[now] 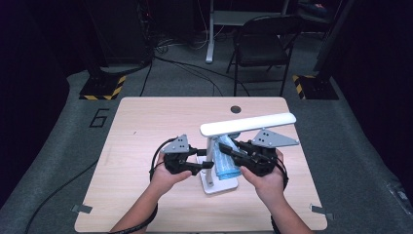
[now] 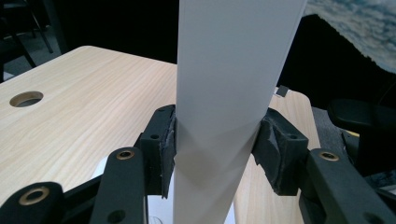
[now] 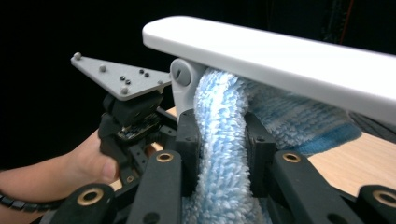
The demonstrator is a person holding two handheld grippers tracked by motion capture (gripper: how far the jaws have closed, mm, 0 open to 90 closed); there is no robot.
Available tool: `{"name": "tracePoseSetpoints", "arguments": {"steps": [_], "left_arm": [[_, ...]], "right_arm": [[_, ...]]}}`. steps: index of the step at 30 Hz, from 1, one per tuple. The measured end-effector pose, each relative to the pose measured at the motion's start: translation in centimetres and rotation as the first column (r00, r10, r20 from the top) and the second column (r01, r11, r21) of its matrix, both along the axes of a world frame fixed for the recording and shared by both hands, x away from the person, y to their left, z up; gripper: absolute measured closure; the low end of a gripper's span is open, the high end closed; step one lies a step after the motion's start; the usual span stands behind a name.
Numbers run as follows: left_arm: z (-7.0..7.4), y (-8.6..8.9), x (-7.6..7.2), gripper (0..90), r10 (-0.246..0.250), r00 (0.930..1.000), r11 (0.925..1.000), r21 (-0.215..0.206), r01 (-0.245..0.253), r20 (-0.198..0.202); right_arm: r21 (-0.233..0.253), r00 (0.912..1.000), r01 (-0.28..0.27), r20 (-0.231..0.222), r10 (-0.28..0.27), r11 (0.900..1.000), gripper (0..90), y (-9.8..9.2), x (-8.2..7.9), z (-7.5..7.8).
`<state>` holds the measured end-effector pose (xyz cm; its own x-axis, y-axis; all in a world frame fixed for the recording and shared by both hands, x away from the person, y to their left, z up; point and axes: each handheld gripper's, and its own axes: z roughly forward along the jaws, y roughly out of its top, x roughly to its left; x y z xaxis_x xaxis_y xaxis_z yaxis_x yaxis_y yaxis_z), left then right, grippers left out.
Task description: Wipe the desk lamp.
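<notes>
White lamp (image 1: pixel 248 123) standing mid-table (image 1: pixel 146 126), middle of the high view. Fluffy blue cloth (image 1: pixel 225 161) pressed against its post, squeezed tight in right gripper (image 3: pixel 223 154). Left gripper (image 2: pixel 217 144) clamped snug on the post.

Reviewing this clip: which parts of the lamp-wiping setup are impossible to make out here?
- Lamp base, high view: partly covered by the blue cloth and both grippers.
- Lamp post, left gripper view: top and foot cut off by the frame edges.
- Cloth's contact with the post, right gripper view: hidden behind the cloth and right gripper.
- Lamp head: underside unseen.
</notes>
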<state>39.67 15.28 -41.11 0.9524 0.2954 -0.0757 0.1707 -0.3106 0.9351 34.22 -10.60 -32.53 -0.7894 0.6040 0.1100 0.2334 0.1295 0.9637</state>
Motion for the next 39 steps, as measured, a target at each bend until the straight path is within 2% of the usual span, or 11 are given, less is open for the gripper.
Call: {"name": "tracePoseSetpoints", "arguments": {"steps": [9, 22, 31, 39], "left_arm": [[0.0, -0.3, -0.2, 51.4, 0.01, 0.9999, 0.9999, -0.003, -0.01, -0.003], [-0.1, -0.3, -0.2, 51.3, 0.016, 0.9999, 0.9998, -0.008, -0.016, -0.006], [-0.1, -0.3, -0.2, 51.3, 0.016, 0.9998, 0.9999, -0.005, -0.016, -0.006], [-0.1, -0.4, -0.2, 51.3, 0.018, 0.9998, 0.9998, 0.001, -0.018, -0.006]], "right_arm": [[0.029, 0.9986, 0.046, 0.025, -0.047, 0.999, 72.9, -0.9, -0.1, 0.0], [0.066, 0.994, 0.107, 0.013, -0.108, 0.992, 73.1, -3.2, 0.3, -0.3], [0.103, 0.9797, 0.2, -0.025, -0.199, 0.974, 73.1, -5.5, 0.8, -1.0], [0.123, 0.9617, 0.274, -0.03, -0.272, 0.954, 73.1, -7.0, 1.8, -1.6]]}}
